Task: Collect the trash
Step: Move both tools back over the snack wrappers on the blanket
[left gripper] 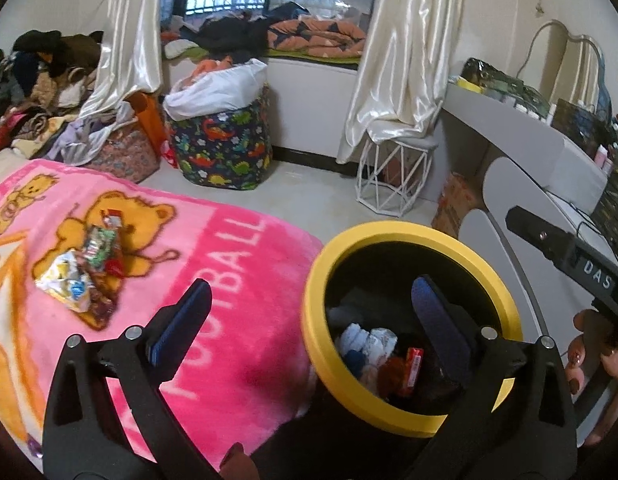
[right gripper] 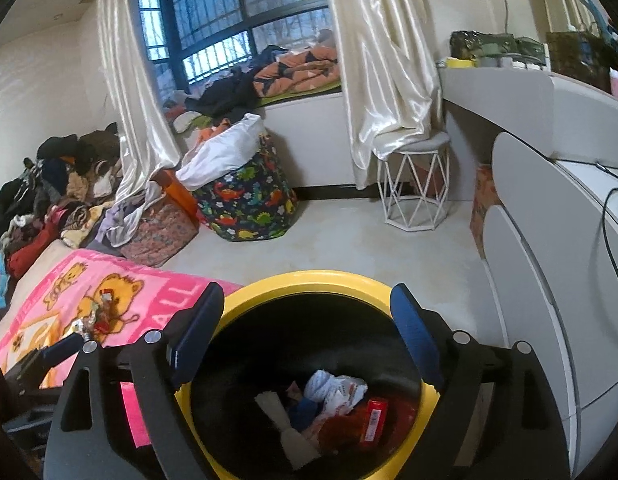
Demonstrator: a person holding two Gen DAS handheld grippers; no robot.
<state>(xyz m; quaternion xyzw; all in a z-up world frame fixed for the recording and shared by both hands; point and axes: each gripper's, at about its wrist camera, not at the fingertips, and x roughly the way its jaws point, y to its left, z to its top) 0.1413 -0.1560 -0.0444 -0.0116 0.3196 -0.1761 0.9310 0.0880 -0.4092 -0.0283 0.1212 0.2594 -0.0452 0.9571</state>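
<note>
wrappers [left gripper: 85, 272] lie in a small heap on the pink bear blanket [left gripper: 229, 264], well apart from the bin. the yellow-rimmed bin [left gripper: 393, 228] stands just beside the bed and already holds a red packet [right gripper: 375, 416] and crumpled paper [right gripper: 337, 388]. the left gripper [left gripper: 309, 320] is wide open with nothing in it, over the edge between blanket and bin. the right gripper [right gripper: 309, 324] is wide open too and empty, right above the bin.

i think the next job is to fetch more wrappers. go to the heap with jaws wide, come down on one wrapper, and pinch the crinkly foil, not the fluffy blanket. then carry it over the bin before letting go.
</note>
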